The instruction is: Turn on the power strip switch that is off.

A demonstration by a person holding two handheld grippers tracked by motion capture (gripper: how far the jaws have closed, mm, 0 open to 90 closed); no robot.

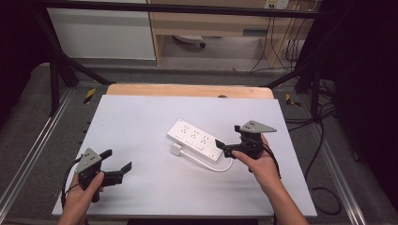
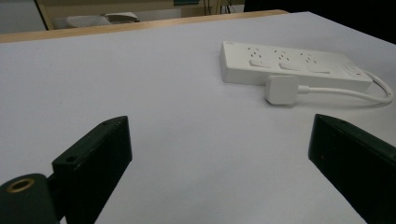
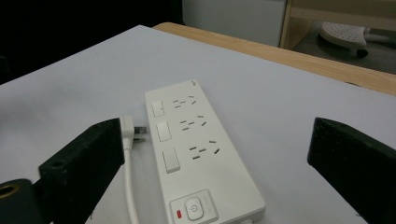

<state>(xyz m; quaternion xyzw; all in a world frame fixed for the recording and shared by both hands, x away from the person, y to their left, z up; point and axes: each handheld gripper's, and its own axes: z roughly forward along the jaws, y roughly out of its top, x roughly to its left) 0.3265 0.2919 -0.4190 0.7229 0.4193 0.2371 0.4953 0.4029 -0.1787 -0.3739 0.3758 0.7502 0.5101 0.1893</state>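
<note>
The power strip (image 1: 195, 139) lies at the bench's centre, its plug (image 1: 176, 149) at seven o'clock. The right claw (image 1: 228, 140), spread open, is poised to grasp its near end; the left claw (image 1: 116, 161) is held open, well apart.

Smooth white plastic power strip (image 3: 196, 154); matt white table sheet (image 1: 141, 122) over a wooden edge (image 1: 187, 90).

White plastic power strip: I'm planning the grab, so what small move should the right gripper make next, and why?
Probably ease the right gripper forward and down so its open jaws straddle the white plastic power strip. The jaws stand wide apart at the strip's switch end, holding nothing, and the white plug lies loose beside it.
</note>
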